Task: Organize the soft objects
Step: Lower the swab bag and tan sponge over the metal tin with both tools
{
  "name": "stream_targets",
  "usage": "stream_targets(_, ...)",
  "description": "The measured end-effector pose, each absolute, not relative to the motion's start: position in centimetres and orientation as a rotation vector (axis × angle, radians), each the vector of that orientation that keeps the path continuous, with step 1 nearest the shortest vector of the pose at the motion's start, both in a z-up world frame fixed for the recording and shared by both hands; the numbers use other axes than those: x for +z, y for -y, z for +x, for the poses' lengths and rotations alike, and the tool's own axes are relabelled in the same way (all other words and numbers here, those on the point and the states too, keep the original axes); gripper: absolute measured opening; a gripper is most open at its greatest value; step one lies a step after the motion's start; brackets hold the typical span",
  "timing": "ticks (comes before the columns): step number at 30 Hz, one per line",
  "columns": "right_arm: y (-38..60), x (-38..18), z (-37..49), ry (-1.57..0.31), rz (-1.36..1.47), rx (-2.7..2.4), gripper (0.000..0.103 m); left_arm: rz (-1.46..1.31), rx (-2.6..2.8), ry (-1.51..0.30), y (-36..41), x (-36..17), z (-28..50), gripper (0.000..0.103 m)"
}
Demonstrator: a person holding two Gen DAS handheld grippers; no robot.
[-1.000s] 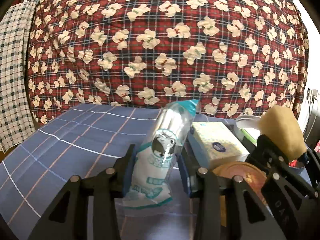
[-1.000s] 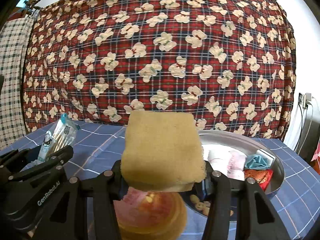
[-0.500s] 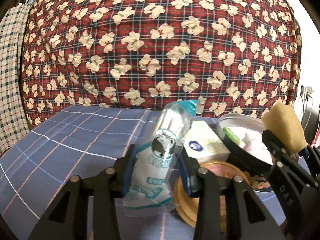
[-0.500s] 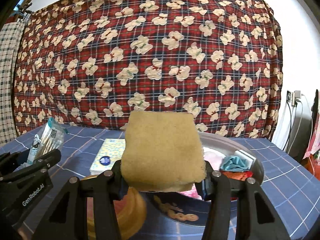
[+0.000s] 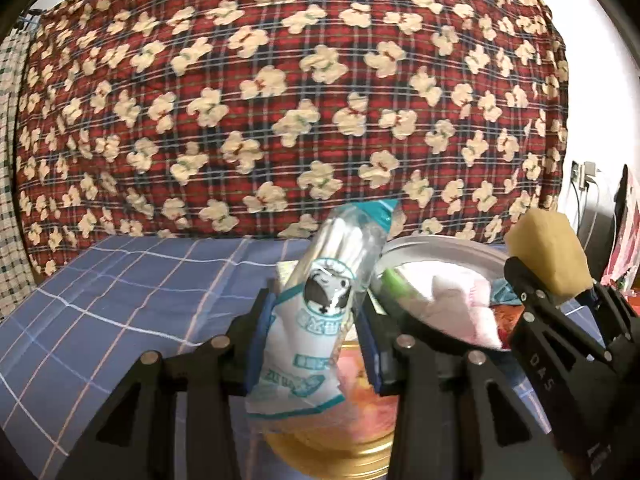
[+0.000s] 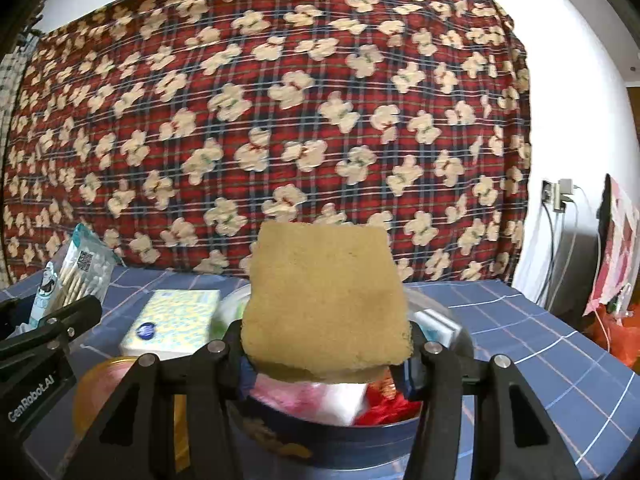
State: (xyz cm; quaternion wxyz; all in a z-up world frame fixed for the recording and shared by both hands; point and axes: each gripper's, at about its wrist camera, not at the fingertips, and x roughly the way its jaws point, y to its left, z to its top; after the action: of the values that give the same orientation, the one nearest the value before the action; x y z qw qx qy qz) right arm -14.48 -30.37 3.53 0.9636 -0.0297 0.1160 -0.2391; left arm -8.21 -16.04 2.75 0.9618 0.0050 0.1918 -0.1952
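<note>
My left hand-held gripper (image 5: 312,344) clasps a swab packet (image 5: 320,304); my right hand-held gripper (image 6: 326,354) clamps a sponge (image 6: 326,304), hiding the round tin (image 6: 320,440) below.

Position change: left gripper (image 5: 312,336) with clear cotton-swab packet (image 5: 320,312) and right gripper (image 6: 326,354) with tan square sponge (image 6: 324,300) now nearer, above round blue metal tin (image 6: 340,436); yellow tissue pack (image 6: 176,320) emerges.

Sponge (image 6: 326,300) hides most of tin (image 6: 320,446) contents; gold lid (image 5: 340,436) blurred, partly behind swab bag (image 5: 320,308); tissue pack (image 6: 172,322) print unreadable
</note>
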Motion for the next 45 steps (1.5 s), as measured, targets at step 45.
stream_targets(45,44.6,4.0,-12.4,-0.294,-0.021,-0.700,0.055,0.046,-0.598,-0.467,31.8,2.8,-5.6,0.040)
